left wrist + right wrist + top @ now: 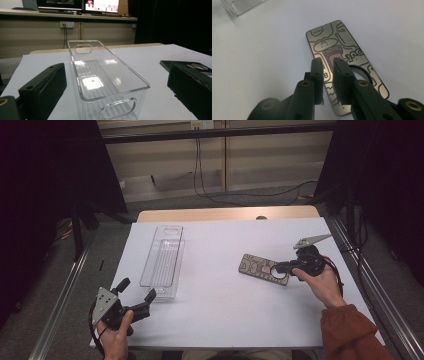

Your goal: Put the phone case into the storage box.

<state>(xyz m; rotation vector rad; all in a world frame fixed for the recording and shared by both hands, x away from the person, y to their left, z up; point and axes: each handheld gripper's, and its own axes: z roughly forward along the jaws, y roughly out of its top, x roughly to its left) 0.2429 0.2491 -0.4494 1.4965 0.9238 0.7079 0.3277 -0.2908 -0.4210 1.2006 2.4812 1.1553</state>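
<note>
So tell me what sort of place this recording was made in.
Probably a lab or workshop set up for recording. A white-topped table stands between dark curtains, loose cables trail over the floor behind it, and lit monitors sit on a bench by a wall socket.

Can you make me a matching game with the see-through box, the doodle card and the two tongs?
Things:
1. clear box
2. doodle card
3. left tongs
4. right tongs

States:
A. wide open, beside the box's near end
B. nearly closed, over the card
C. empty, upright on the white table
D. flat on the table, covered in drawings

Pairs: 1-C, 2-D, 3-A, 4-B
</note>
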